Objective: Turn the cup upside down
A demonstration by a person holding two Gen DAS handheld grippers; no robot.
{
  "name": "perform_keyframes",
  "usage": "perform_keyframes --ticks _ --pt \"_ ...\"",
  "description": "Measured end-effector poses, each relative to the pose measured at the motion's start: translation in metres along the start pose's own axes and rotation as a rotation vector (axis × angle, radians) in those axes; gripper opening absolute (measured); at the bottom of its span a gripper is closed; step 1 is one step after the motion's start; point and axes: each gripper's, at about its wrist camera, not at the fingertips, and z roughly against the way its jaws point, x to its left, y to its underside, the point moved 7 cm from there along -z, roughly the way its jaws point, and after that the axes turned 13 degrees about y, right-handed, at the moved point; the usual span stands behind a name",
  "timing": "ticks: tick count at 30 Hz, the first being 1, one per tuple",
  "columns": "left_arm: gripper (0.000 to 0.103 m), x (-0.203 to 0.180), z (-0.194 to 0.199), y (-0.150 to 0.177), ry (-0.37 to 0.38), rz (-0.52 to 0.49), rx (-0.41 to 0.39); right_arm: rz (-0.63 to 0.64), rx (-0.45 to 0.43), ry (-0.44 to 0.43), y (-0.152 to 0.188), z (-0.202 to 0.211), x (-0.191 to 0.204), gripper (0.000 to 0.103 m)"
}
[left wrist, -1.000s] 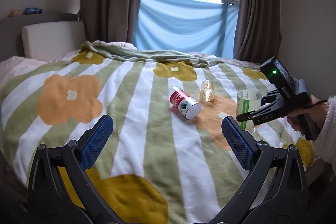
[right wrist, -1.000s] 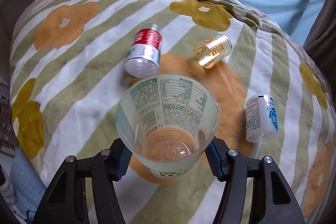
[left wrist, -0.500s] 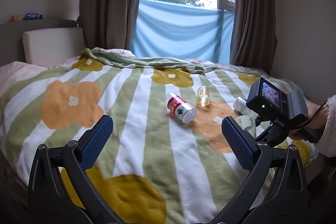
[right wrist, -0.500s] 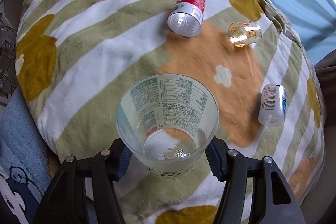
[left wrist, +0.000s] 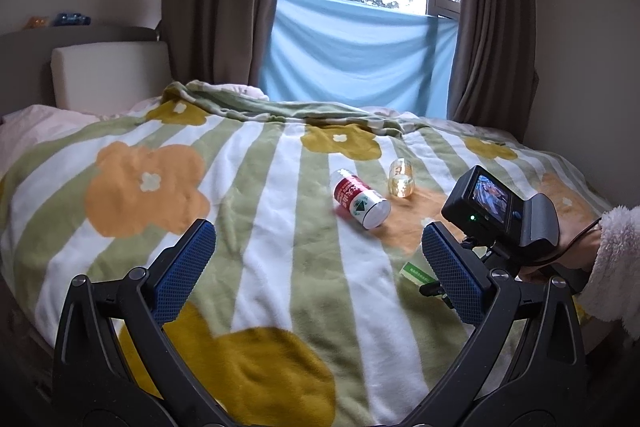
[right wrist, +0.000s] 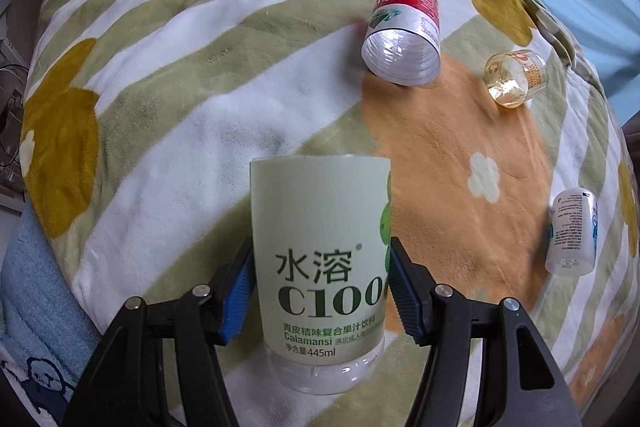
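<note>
The cup [right wrist: 322, 259] is a clear plastic cup with a pale green "C100" label. My right gripper [right wrist: 320, 291] is shut on it, pads on both sides. The cup's clear closed base points toward the camera and its mouth points away toward the blanket. In the left wrist view only a green sliver of the cup [left wrist: 414, 273] shows behind my left finger, under the right gripper's camera body [left wrist: 500, 215]. My left gripper [left wrist: 316, 279] is open and empty above the blanket's near part.
A flower-striped blanket [right wrist: 200, 87] covers the bed. On it lie a red-labelled cup [right wrist: 404, 31], a small amber glass cup [right wrist: 514, 79] and a white blue-labelled cup [right wrist: 572, 237], all on their sides. A blue towel [right wrist: 36, 299] lies at the bed's edge.
My right gripper has rotated the cup: before, its open mouth faced the camera, now its closed base does. The right gripper has dropped lower and nearer the blanket. My left gripper stayed open.
</note>
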Motion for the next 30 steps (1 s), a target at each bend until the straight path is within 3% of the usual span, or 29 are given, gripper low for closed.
perform_keyframes --ticks 2,4,5,6,9,11,14,17,19,21,23,27,30 --pt "0.103 0.001 -0.001 0.001 -0.006 -0.010 0.008 -0.010 0.003 -0.010 0.000 -0.006 0.001 0.059" --pt "0.103 0.002 -0.003 0.001 -0.012 -0.026 0.021 -0.031 0.007 -0.015 0.002 -0.010 -0.001 0.072" --pt "0.103 0.003 -0.004 0.000 -0.017 -0.038 0.030 -0.043 -0.005 -0.017 0.002 -0.009 -0.002 0.086" --pt "0.103 0.003 -0.005 -0.001 -0.018 -0.052 0.039 -0.057 -0.027 -0.023 0.003 -0.005 -0.004 0.091" --pt "0.103 0.001 -0.011 -0.006 0.010 -0.111 0.079 -0.128 -0.097 -0.044 0.006 0.016 -0.017 0.093" --pt "0.103 -0.006 -0.018 -0.016 0.065 -0.195 0.108 -0.200 -0.167 -0.077 0.011 0.041 -0.029 0.103" --pt "0.103 -0.031 -0.039 -0.036 0.135 -0.419 0.165 -0.296 -0.299 -0.118 0.028 0.087 -0.043 0.103" --pt "0.103 -0.069 -0.072 -0.040 0.289 -0.674 0.275 -0.373 -0.388 -0.133 0.050 0.123 -0.051 0.103" --pt "0.103 -0.100 -0.094 -0.024 0.406 -0.846 0.372 -0.411 -0.413 -0.082 0.068 0.140 -0.052 0.103" --pt "0.103 -0.124 -0.115 0.002 0.529 -0.991 0.502 -0.468 -0.491 -0.003 0.088 0.159 -0.053 0.103" --pt "0.103 -0.145 -0.133 0.029 0.611 -1.116 0.615 -0.534 -0.550 0.006 0.108 0.170 -0.055 0.103" --pt "0.103 -0.171 -0.159 0.079 0.681 -1.323 0.779 -0.661 -0.563 -0.033 0.146 0.170 -0.060 0.103" --pt "0.099 -0.181 -0.177 0.109 0.686 -1.475 0.895 -0.721 -0.547 -0.057 0.170 0.161 -0.064 0.103"
